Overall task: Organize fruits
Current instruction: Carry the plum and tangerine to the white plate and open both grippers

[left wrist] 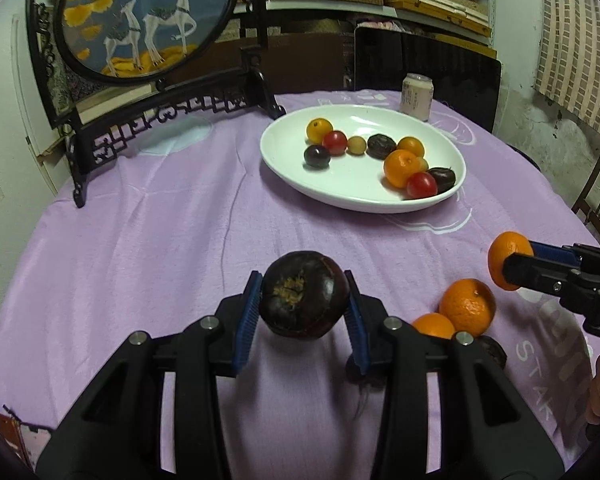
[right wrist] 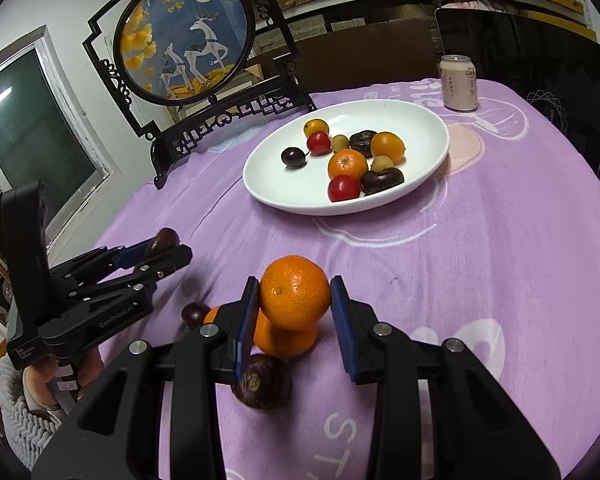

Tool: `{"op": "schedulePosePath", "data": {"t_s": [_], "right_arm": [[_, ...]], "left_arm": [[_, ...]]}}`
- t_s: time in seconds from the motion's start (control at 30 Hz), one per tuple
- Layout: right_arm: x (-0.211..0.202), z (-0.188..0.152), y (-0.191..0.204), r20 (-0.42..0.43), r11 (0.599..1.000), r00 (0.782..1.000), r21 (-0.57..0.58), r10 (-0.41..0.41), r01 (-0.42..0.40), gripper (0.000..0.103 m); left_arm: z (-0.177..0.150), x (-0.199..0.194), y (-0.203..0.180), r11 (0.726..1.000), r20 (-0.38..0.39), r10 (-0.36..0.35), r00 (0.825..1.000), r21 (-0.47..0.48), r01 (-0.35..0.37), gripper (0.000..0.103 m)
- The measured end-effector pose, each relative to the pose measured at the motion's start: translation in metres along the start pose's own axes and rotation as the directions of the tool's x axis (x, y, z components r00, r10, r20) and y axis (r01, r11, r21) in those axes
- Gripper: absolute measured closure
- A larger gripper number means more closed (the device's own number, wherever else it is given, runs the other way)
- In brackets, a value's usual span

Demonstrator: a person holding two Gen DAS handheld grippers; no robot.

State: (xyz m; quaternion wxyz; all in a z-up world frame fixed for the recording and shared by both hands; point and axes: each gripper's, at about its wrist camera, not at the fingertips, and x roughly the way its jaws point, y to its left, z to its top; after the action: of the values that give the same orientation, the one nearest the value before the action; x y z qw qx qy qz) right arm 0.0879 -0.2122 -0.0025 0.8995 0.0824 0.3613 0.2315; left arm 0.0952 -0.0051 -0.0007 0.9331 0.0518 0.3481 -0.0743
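My left gripper (left wrist: 303, 304) is shut on a dark purple mangosteen (left wrist: 303, 298) and holds it above the purple cloth; it also shows in the right wrist view (right wrist: 166, 246). My right gripper (right wrist: 294, 294) is shut on an orange mandarin (right wrist: 294, 292), also seen at the right of the left wrist view (left wrist: 508, 260). Below lie more mandarins (left wrist: 467, 307) and a dark fruit (right wrist: 262, 386) on the cloth. A white plate (left wrist: 296, 176) holds several small fruits: oranges, red and dark ones.
A drink can (left wrist: 416, 96) stands behind the plate. A round deer picture on a black carved stand (left wrist: 160, 108) is at the back left. The purple cloth (left wrist: 160, 240) covers the round table. A dark chair (left wrist: 428, 60) stands behind the table.
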Motion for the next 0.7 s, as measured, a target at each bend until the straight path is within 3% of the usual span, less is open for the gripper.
{"op": "schedulePosePath", "data": {"t_s": [0.47,0.6,0.7], "right_arm": [[-0.015,-0.010,0.007,0.034,1.000,0.999,-0.015,0.008,-0.007,0.067],[-0.012,0.016,0.001,0.039,1.000,0.999,0.001,0.016,-0.016,0.067],[-0.014,0.051,-0.005,0.087,1.000,0.996,0.007,-0.005,0.005,0.067]], "left_arm": [[-0.002,-0.025,-0.003,0.999,0.078,0.050,0.996,0.011,-0.051,0.063],[0.026,-0.008,0.003,1.000,0.044,-0.001,0.999,-0.023,0.002,0.063],[0.057,0.005,0.005,0.999,0.066,0.012,0.998,-0.032,-0.010,0.064]]}}
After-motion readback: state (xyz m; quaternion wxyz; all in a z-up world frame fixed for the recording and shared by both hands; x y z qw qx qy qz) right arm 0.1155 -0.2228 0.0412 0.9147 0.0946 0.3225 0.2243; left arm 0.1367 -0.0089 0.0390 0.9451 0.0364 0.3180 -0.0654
